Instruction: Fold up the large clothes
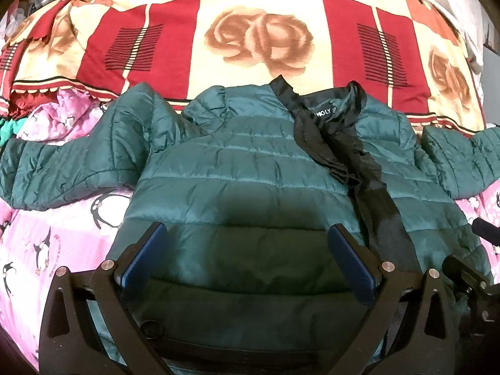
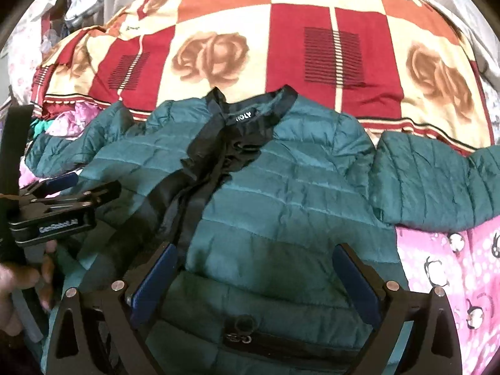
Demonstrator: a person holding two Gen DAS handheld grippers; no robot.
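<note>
A dark green quilted jacket [image 1: 243, 162] lies front-up and flat on the bed, with both sleeves spread out to the sides. Black trim [image 1: 331, 137] runs from its collar down the front, and a pocket zip [image 2: 240, 337] shows near the hem. My left gripper [image 1: 247, 231] hovers open over the jacket's lower left panel with nothing between its blue pads. My right gripper [image 2: 255, 250] is open over the lower right panel [image 2: 281, 218], also holding nothing. In the right wrist view a hand [image 2: 18, 281] holds the left gripper's body [image 2: 53, 222] at the left edge.
The jacket's collar end rests on a red and cream rose-patterned blanket [image 1: 259, 40]. A pink penguin-print sheet [image 1: 47, 243] lies under the sleeves and hem on both sides [image 2: 453, 265]. Crumpled fabric and clutter [image 2: 72, 6] sit at the far left.
</note>
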